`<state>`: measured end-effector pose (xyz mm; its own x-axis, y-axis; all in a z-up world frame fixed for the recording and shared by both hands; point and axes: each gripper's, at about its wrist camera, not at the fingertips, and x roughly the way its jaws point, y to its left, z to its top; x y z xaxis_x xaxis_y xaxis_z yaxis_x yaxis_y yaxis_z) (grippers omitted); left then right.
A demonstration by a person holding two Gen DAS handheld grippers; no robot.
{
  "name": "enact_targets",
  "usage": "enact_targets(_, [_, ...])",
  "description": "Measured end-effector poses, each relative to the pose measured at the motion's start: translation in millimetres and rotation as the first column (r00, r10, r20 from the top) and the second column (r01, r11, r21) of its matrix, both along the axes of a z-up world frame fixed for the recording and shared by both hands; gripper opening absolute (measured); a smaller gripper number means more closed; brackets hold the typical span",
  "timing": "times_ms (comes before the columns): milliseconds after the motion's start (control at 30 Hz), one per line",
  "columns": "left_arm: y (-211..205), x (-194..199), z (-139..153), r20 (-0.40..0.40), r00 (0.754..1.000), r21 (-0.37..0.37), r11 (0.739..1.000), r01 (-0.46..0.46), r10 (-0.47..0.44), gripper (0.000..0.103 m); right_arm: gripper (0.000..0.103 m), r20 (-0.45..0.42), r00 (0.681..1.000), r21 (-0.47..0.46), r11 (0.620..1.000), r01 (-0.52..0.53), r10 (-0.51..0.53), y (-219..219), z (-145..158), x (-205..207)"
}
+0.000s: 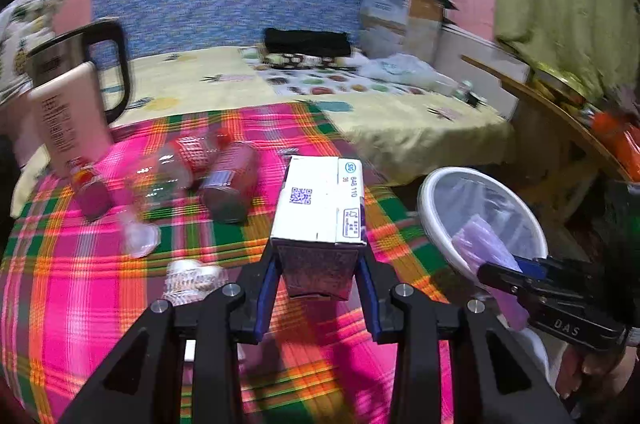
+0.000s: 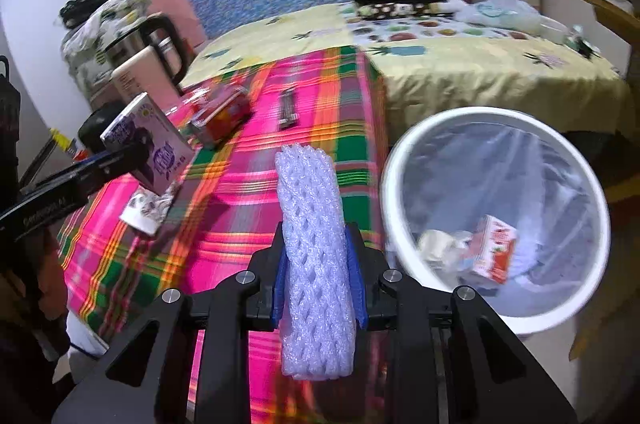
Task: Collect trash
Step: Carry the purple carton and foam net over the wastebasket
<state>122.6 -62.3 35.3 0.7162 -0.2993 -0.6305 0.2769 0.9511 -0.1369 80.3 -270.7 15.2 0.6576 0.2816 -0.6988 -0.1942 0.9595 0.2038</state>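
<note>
My left gripper is shut on a white and purple drink carton, held above the plaid cloth. My right gripper is shut on a lavender foam net sleeve that stands up between the blue pads. A white bin with a clear liner sits just right of the bed edge, holding a red and white carton and crumpled paper. In the left wrist view the right gripper hangs at the near rim of the bin. In the right wrist view the left gripper shows at the left with its carton.
On the plaid cloth lie blurred cans and a bottle, a clear plastic cup and a crumpled wrapper. A kettle and a beige tube stand at the left. A wooden table is at the right.
</note>
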Motion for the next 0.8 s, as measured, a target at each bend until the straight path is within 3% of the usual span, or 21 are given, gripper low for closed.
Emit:
enact_targets(433, [-103.7,11.6,-7.1,-0.020,0.974,-0.012,0.974,0.227,-0.227,0.038,0.027,-0.003,0.989,-0.003,0.989,0.151,-0.151,-61.1,-4.7,-7.4])
enact_targets(800, [-138.5,19.7,-23.2,-0.056,0.957,-0.021,0.958,0.285,-0.286,0.038,0.027,-0.035,0.975,-0.012,0.975,0.220,-0.221,-85.9,-12.3,-5.6])
